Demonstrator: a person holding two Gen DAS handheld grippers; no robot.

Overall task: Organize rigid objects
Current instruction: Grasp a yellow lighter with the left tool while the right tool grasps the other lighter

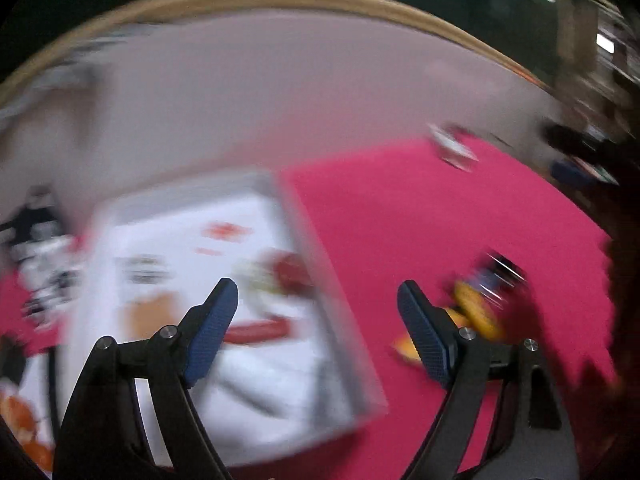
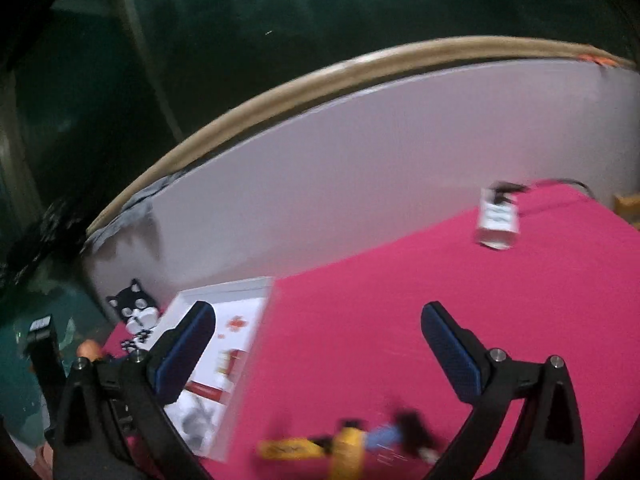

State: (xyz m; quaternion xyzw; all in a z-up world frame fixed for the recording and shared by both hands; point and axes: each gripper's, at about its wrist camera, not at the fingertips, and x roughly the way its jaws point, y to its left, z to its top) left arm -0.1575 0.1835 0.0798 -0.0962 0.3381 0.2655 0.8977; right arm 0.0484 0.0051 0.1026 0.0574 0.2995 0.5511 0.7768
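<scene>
While both views are smeared by blur, the layout still reads. A pink mat (image 1: pixel 420 216) covers the near part of the bench (image 1: pixel 260 92), whose pale top runs back to a tan far edge.

On the mat's left side lies a clear box (image 1: pixel 320 280) with a white printed sheet inside; in the left view it sits under and just ahead of the left gripper (image 1: pixel 318 328), its right wall running between the two fingers. The left gripper's jaws stand wide apart and hold nothing.

A yellow toy (image 2: pixel 344 446) with blue and black parts lies on the mat near the bench's front edge, to the right of the box and apart from it. In the right view it lies low between the fingers of the right gripper (image 2: pixel 320 356), whose jaws are also spread wide and empty. In the left view the same toy shows just beyond the right finger (image 1: pixel 424 332).

A small white carton (image 2: pixel 498 220) stands at the mat's far right corner, well apart from the rest. Its print is too blurred to read.

Beside the box's far left corner, at the mat's left edge, sits a black-and-white cat figure (image 2: pixel 136 308).
</scene>
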